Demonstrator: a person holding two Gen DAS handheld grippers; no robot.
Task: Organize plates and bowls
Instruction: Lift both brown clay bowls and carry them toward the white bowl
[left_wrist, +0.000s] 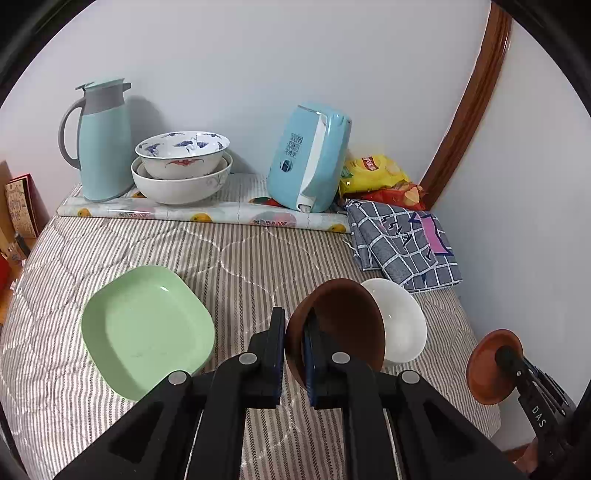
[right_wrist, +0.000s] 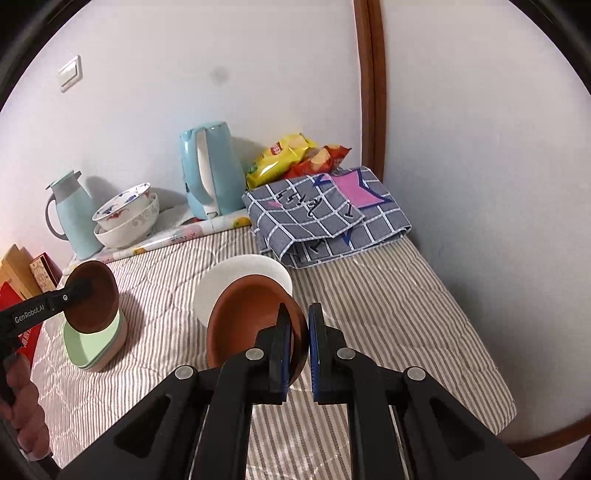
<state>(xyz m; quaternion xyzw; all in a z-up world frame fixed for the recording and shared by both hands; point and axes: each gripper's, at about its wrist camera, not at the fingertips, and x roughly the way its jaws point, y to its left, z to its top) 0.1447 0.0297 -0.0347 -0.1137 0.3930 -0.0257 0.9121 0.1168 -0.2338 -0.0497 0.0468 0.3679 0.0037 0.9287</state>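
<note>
Striped bedding (left_wrist: 240, 258) carries a green plate (left_wrist: 147, 328) and, to its right, a white bowl (left_wrist: 402, 321). Left gripper (left_wrist: 295, 332) is clamped on a brown bowl's (left_wrist: 340, 321) rim, tilted, between plate and white bowl. Right gripper (right_wrist: 299, 332) pinches a second brown bowl (right_wrist: 247, 321) before the white bowl.

walls: plain white (right_wrist: 480, 147) | trim: brown wood (right_wrist: 367, 92) | switch: white (right_wrist: 70, 74) | surface: striped quilted cover (left_wrist: 240, 254)

The right gripper (right_wrist: 300, 332) pinches the rim of a brown bowl (right_wrist: 251, 321), tilted before a white bowl (right_wrist: 236, 277) at twelve o'clock. At nine o'clock, the left gripper (right_wrist: 79, 290) holds another brown bowl (right_wrist: 98, 306) above green plates (right_wrist: 96, 345).
</note>
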